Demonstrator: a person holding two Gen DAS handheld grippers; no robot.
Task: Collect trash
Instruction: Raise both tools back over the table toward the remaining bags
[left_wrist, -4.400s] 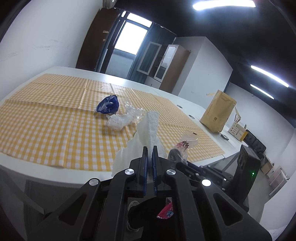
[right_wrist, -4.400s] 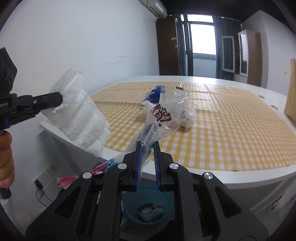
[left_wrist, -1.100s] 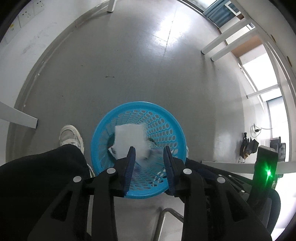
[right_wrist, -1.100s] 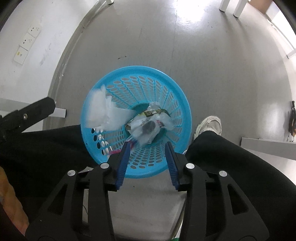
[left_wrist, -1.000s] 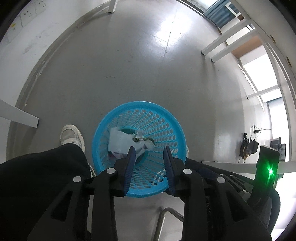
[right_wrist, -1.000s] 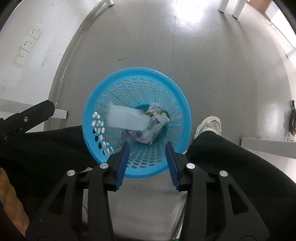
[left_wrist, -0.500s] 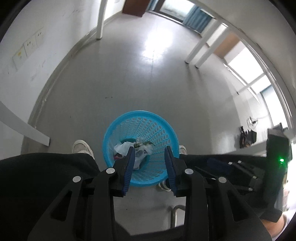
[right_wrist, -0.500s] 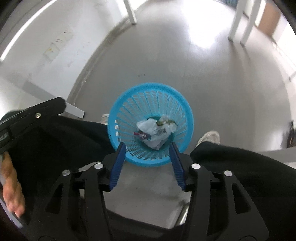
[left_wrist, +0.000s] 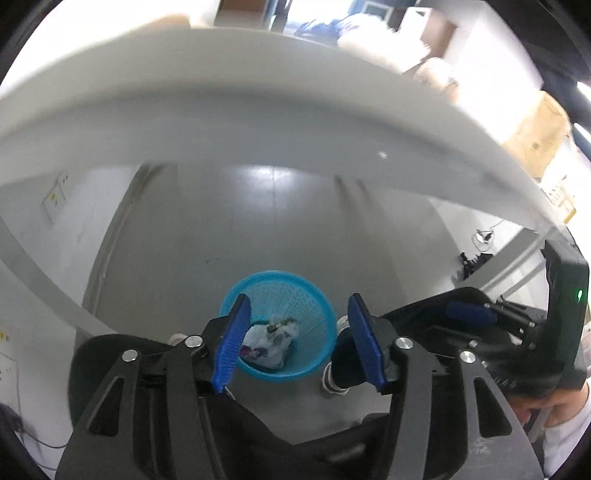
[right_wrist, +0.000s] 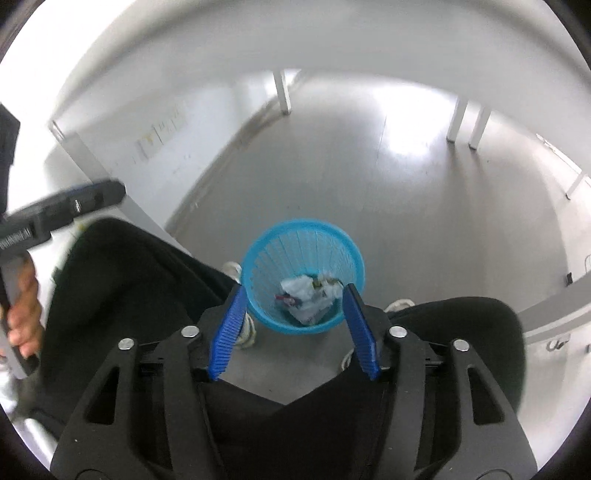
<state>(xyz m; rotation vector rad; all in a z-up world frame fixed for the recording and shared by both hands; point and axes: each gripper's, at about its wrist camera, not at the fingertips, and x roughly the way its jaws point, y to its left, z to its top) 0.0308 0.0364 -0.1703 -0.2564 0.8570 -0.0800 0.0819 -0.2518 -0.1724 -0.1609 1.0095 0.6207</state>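
Your left gripper (left_wrist: 295, 339) and right gripper (right_wrist: 293, 328) have jaws opening with nothing between them above the blue basket (right_wrist: 258, 266) (the trash (right_wrist: 308, 299) lies inside it), so you could bump the tabletop (left_wrist: 258, 122) edge overhead.

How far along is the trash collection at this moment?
Done: crumpled wrappers and paper lie in the blue basket on the floor. In hand: nothing; the left gripper and right gripper are opening, empty. Left: blurred blue and white shapes beyond the table edge, possibly more trash.
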